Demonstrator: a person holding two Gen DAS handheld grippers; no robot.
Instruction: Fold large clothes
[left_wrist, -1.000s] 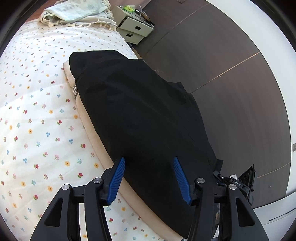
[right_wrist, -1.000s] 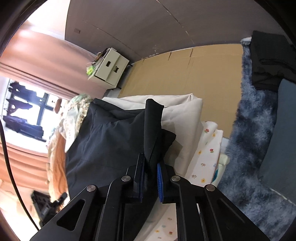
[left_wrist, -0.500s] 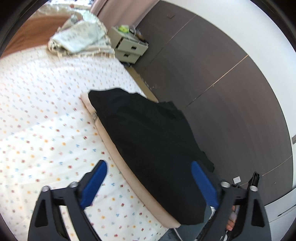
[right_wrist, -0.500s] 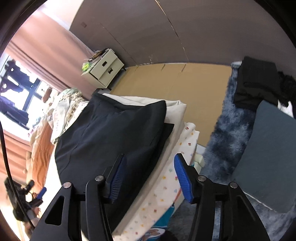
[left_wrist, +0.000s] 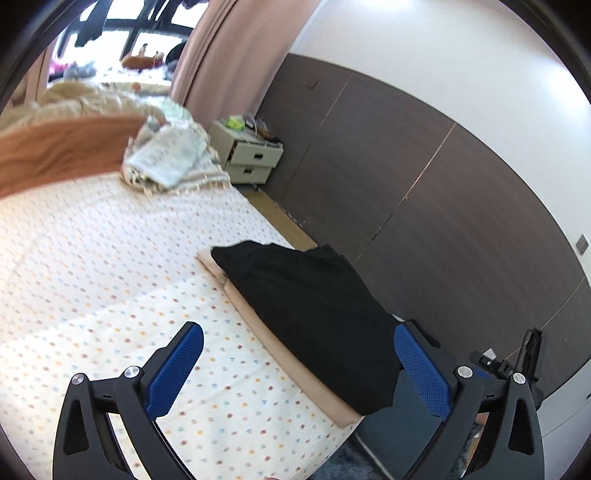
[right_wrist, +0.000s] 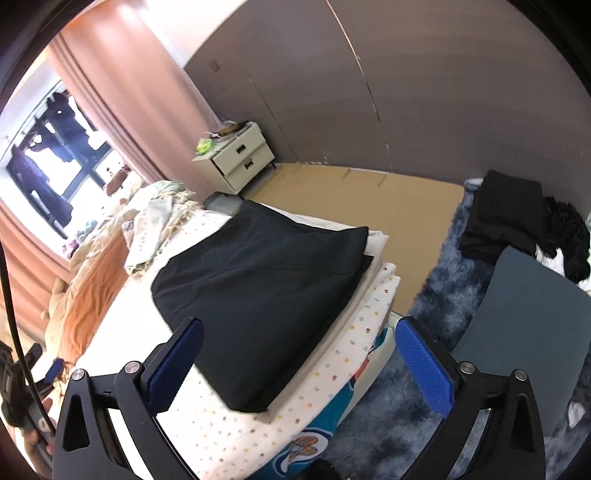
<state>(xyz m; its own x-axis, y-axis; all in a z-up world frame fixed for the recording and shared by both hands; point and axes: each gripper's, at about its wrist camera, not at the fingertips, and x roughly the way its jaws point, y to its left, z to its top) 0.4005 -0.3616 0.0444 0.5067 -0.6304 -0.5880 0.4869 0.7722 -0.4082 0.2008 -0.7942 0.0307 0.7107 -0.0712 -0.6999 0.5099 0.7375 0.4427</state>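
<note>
A folded black garment (left_wrist: 310, 306) lies on top of a folded cream garment (left_wrist: 266, 332) at the right edge of the flower-print bed (left_wrist: 110, 277). It also shows in the right wrist view (right_wrist: 258, 291), flat on the cream piece (right_wrist: 354, 306). My left gripper (left_wrist: 299, 369) is open and empty, held above and back from the stack. My right gripper (right_wrist: 299, 365) is open and empty, also raised clear of the stack.
Crumpled light bedding (left_wrist: 170, 162) and an orange blanket (left_wrist: 55, 147) lie at the bed's head. A cream two-drawer nightstand (right_wrist: 240, 162) stands by the dark wall. A blue shaggy rug (right_wrist: 443, 295), a grey cushion (right_wrist: 528, 332) and dark clothes (right_wrist: 506, 218) are on the floor.
My right gripper let go of the black garment's corner, opened wide and pulled back. My left gripper opened wider and drew back and up. The black garment now lies flat on the stack.
</note>
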